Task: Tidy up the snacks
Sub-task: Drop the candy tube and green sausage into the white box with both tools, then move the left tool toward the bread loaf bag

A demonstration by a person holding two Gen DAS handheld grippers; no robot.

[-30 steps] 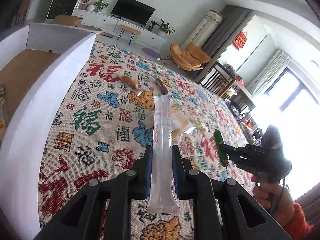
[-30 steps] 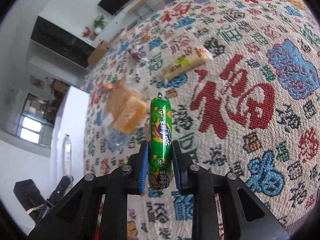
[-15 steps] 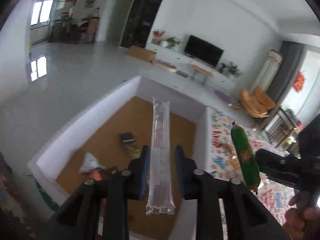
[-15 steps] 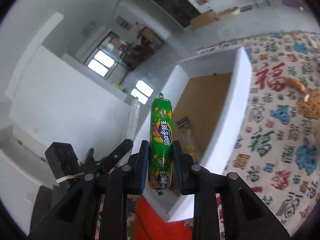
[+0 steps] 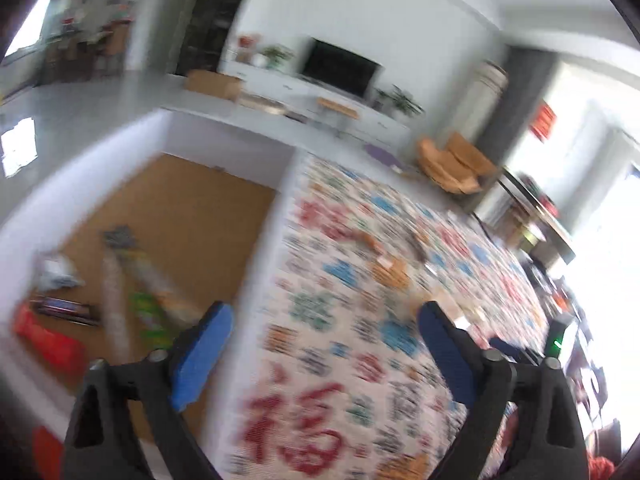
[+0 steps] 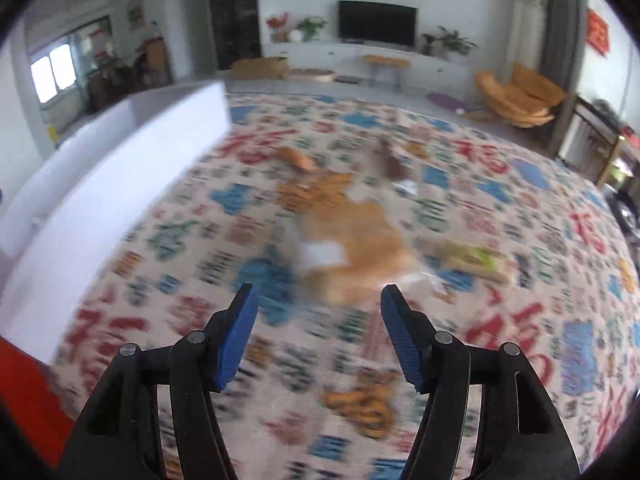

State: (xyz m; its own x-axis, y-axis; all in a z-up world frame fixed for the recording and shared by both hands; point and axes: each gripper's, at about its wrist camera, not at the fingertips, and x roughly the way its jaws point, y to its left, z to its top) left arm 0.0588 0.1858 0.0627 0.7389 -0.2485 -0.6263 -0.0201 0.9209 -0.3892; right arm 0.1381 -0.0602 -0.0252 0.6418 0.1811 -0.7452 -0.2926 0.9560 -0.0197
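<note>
1. With both drops apparently done, each tool has just been opening and now stands wide with nothing between its pads: left tool (image 5: 324,344), right tool (image 6: 316,332).
2. Dropped items: the clear plastic tube snack (image 5: 114,304) and the green-wrapped sausage (image 5: 150,316) lie blurred on the brown floor of the white-walled storage box (image 5: 256,280), near its front wall, beside other packets.
3. Judged step: swing back to the patterned-cloth counter (image 6: 500,320) for the next pick.
4. Remaining there: an orange snack in clear film (image 6: 356,236) mid-counter, a yellow-green flat packet (image 6: 476,260) just to its right, and smaller orange and brown pieces further back towards the far edge. Exact outlines are lost to motion blur.
5. Slow down before the reach; both views are smeared.
6. Take the orange snack first with the right tool; it's nearest.
7. Film bag probably slips, so grip across the body, not loose film.
8. Keep pads clear of the neighbouring packet.
</note>
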